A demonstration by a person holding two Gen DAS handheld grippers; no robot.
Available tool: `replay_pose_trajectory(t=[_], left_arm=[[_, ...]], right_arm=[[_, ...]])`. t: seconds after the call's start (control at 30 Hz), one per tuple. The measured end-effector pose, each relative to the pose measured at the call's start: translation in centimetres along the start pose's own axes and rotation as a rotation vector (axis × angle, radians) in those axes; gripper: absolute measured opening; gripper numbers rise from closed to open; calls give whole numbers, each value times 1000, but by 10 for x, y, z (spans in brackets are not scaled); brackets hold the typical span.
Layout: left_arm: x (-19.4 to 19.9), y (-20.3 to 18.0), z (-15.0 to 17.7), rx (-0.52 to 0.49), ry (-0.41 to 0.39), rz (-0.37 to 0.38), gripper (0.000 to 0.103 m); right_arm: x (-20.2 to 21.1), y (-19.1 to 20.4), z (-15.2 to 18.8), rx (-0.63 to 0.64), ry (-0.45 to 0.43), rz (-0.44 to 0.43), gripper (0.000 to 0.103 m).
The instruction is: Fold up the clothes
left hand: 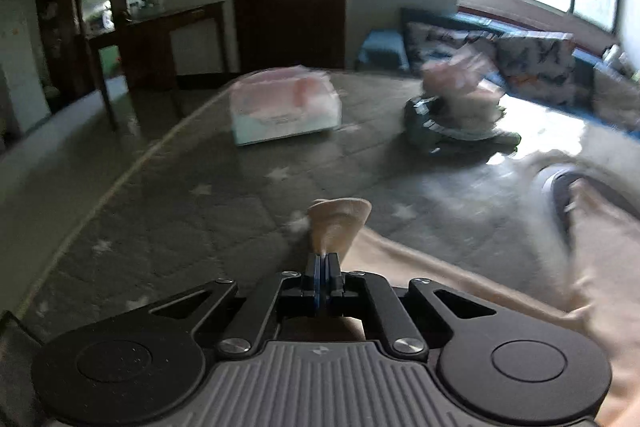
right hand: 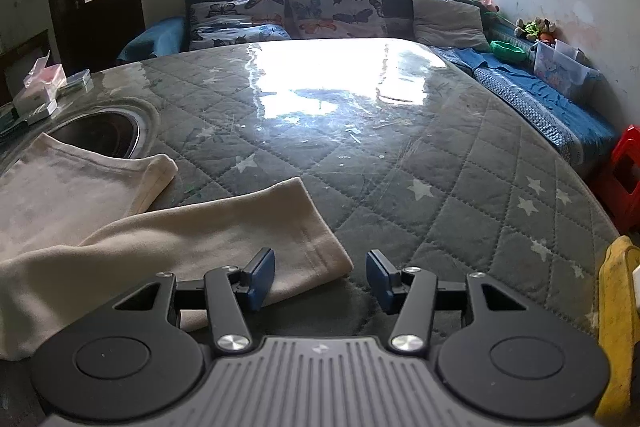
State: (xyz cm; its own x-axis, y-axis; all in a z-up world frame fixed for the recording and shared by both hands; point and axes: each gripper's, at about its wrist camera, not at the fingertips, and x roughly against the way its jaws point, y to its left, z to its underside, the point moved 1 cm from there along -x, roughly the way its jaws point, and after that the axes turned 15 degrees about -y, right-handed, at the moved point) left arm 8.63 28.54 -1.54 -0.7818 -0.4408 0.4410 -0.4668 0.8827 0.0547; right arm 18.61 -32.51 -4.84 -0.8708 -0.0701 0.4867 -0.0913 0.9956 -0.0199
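Observation:
A cream garment (right hand: 120, 235) lies spread on the quilted grey table cover (right hand: 360, 155), with one sleeve (right hand: 256, 227) folded across towards the right. In the left wrist view my left gripper (left hand: 322, 259) is shut on a bunched tip of the cream garment (left hand: 340, 219), and the cloth trails away to the right and under the gripper. That view is blurred. My right gripper (right hand: 320, 275) stands open low over the table, its left finger above the sleeve's hem and its right finger over bare cover; nothing sits between the pads.
A round dark opening (right hand: 104, 135) is set in the table beside the garment's collar. A pale box (left hand: 286, 107) and a dark stand with a pinkish bundle (left hand: 460, 107) sit farther back. Cushions (right hand: 336, 7) line a bench under the window; a red stool (right hand: 624, 171) stands right.

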Motion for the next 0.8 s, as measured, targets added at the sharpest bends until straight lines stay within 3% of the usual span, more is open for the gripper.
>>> replay_pose_trajectory(t=[0.23, 0.33, 0.43, 0.57, 0.63, 0.7, 0.8], left_arm=[[0, 12, 11, 2, 62, -100, 7], [16, 8, 9, -8, 44, -59, 7], [41, -10, 9, -59, 10, 42, 9], [73, -49, 14, -123, -3, 234, 11], [85, -70, 18, -141, 1, 320, 11], [92, -91, 22, -136, 24, 414, 11], [96, -122, 29, -183, 43, 506, 11]], right_arm=[[3, -2, -1, -1, 2, -5, 52], [1, -5, -1, -6, 1, 4, 52], [-1, -9, -2, -19, -3, 20, 52], [0, -8, -2, -24, -13, 1, 50], [1, -8, -3, -26, -18, -8, 42], [2, -7, -3, -28, -22, -17, 13], [3, -7, -3, -32, -29, -32, 9]])
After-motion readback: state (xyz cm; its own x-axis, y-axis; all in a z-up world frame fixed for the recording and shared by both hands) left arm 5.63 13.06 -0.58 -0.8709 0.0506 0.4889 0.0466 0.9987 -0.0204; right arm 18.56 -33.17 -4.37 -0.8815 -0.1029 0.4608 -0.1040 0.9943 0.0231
